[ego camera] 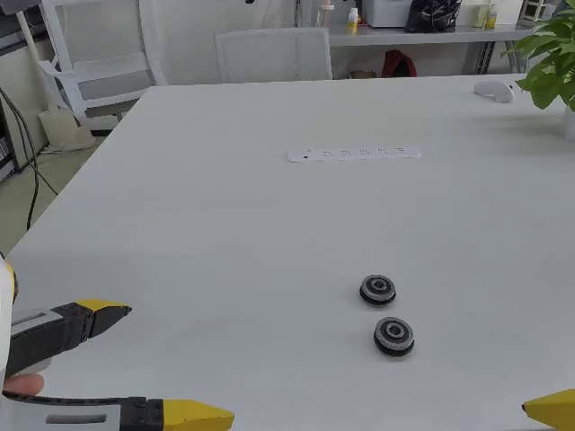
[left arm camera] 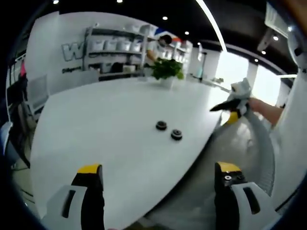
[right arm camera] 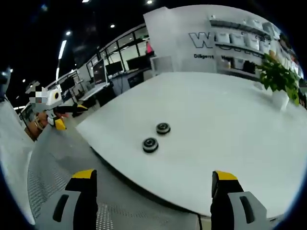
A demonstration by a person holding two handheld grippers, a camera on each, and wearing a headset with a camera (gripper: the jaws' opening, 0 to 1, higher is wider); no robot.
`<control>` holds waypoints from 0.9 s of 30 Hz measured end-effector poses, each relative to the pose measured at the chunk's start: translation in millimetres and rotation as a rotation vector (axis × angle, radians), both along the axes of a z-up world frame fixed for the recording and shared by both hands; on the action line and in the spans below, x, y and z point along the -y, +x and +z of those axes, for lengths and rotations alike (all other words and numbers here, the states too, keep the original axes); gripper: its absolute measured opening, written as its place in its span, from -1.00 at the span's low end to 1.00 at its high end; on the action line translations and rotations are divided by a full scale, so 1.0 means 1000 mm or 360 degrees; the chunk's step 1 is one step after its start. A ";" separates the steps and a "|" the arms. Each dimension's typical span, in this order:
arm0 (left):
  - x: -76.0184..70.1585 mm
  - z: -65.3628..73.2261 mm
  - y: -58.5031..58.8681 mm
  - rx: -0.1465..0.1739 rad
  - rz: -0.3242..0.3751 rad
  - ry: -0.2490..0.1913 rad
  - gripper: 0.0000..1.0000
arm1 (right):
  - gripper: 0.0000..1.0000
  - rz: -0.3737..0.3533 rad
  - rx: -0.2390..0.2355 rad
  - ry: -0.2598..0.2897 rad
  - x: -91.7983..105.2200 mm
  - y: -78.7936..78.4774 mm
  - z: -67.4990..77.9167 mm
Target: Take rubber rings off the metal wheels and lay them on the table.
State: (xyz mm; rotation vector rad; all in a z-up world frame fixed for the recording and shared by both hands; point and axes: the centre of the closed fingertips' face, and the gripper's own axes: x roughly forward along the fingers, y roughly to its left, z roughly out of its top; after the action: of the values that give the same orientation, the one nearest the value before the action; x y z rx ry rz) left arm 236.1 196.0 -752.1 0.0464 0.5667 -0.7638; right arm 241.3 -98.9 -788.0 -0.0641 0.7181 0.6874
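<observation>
Your two wheels lie flat on the white table (ego camera: 225,224), right of the middle and towards your edge: the farther wheel (ego camera: 377,290) and the nearer wheel (ego camera: 393,336), close together but not touching. Each has a black rubber ring (ego camera: 378,338) seated around its metal hub. Any marking on them is too small to read.

Your left gripper (left arm camera: 159,167) sits at the lower left of the head view, over the table's near edge. Its yellow-tipped jaws are spread wide with nothing between them. Your right gripper (right arm camera: 154,176) is held off the table edge, jaws equally wide apart and empty. In the head view one of its yellow tips pokes in at the bottom right corner.

Beyond the wheels, a white power strip (ego camera: 353,153) lies across the middle of the table. A white mouse (ego camera: 494,89) and a green plant (ego camera: 550,54) are at the far right, and a white chair (ego camera: 274,54) stands behind the far edge.

In both gripper views the back wall carries large lettering (right arm camera: 201,39) that starts with "W". In the right gripper view a smaller line beneath it seems to begin "Diligent". The rest cannot be made out.
</observation>
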 end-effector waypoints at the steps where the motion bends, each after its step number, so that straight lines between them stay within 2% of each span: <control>1: 0.000 0.000 0.000 0.0002 0.0002 -0.0003 1.00 | 0.98 -0.0003 0.0001 0.0000 0.000 0.000 0.000; 10: 0.000 0.000 -0.001 0.0000 0.0006 -0.0004 1.00 | 0.98 -0.0034 0.0013 -0.0005 0.003 0.002 -0.001; 18: -0.001 0.001 -0.001 0.0009 0.0017 -0.0005 0.98 | 0.98 -0.0088 0.0048 0.0025 0.006 0.005 0.002; 27: -0.002 0.003 -0.002 0.0024 0.0040 -0.0050 0.91 | 0.98 -0.0097 0.0046 0.0011 0.007 0.004 0.001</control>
State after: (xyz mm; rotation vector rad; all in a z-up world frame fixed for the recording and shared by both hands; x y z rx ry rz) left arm 234.4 197.5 -749.2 0.0161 0.5399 -0.7471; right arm 245.8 -105.4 -787.0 -0.0456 0.6875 0.6291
